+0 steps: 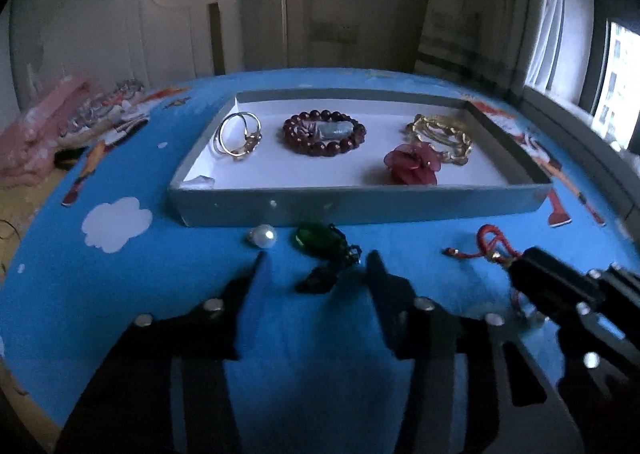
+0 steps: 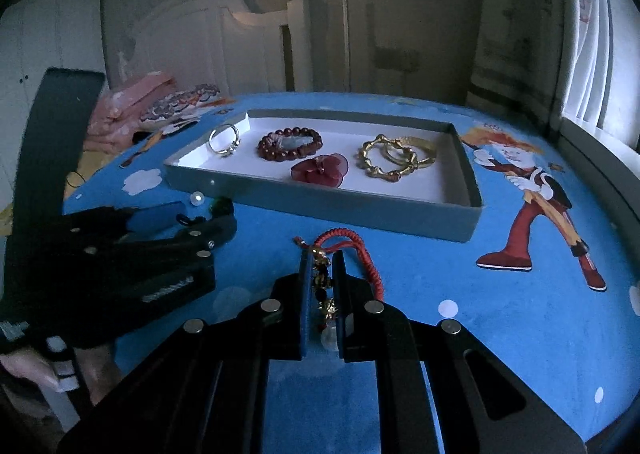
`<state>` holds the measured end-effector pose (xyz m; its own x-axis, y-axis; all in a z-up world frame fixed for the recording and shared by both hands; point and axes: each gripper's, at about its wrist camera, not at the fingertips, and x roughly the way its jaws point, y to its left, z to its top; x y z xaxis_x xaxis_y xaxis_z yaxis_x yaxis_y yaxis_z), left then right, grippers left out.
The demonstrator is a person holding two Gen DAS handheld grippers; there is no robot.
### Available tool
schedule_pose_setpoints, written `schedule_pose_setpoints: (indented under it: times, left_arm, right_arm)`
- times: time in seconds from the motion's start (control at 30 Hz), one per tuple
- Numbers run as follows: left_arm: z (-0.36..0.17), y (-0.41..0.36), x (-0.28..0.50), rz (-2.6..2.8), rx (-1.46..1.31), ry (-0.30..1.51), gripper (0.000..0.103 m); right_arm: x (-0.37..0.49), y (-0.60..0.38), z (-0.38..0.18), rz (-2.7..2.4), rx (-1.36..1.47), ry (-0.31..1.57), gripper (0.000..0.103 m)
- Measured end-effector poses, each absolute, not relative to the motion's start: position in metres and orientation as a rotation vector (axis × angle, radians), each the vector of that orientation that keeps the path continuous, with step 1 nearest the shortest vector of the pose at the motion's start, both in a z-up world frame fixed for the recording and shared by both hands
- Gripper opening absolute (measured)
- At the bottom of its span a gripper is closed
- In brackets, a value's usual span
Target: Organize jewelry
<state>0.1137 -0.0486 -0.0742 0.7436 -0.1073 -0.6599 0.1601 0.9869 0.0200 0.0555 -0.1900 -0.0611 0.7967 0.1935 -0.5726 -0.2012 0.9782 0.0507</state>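
Observation:
A grey tray (image 1: 360,206) (image 2: 360,214) with a white floor holds silver rings (image 1: 236,134) (image 2: 225,139), a dark red bead bracelet (image 1: 324,134) (image 2: 290,144), a red flower piece (image 1: 412,164) (image 2: 320,171) and gold bangles (image 1: 440,136) (image 2: 394,158). In front of it lie a pearl (image 1: 263,237) (image 2: 197,199) and a green-stone pendant (image 1: 320,250) (image 2: 220,207). My left gripper (image 1: 316,258) (image 2: 200,220) is open around the pendant. My right gripper (image 2: 322,256) (image 1: 520,266) is shut on a red cord bracelet (image 2: 360,258) (image 1: 492,246) with gold charms.
The table (image 2: 500,334) has a blue cartoon-print cover. Pink and patterned items (image 1: 60,118) (image 2: 160,102) lie at its far left edge. A window sill (image 1: 580,142) runs along the right. White furniture (image 2: 200,34) stands behind.

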Motion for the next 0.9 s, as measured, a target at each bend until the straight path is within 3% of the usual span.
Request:
schedule_pose_setpoints:
  times: [0.07,0.1,0.13,0.9]
  left_arm:
    - [-0.075,-0.051,0.111,-0.149,0.094,0.696,0.028]
    - [-0.076,-0.052,0.11,-0.154,0.102,0.688,0.012]
    - [-0.077,-0.052,0.108,-0.155,0.113,0.678,0.009]
    - [-0.055,-0.003,0.066,-0.213,-0.008,0.451,0.007]
  right_arm:
    - [0.055,-0.191,-0.06,0.217,-0.004,0.608,0.01]
    - [0.054,-0.192,-0.06,0.219,0.0,0.607,0.01]
    - [0.054,-0.192,-0.06,0.22,0.003,0.606,0.01]
    - [0.033,-0.172,-0.054,0.224,-0.01,0.512,0.01]
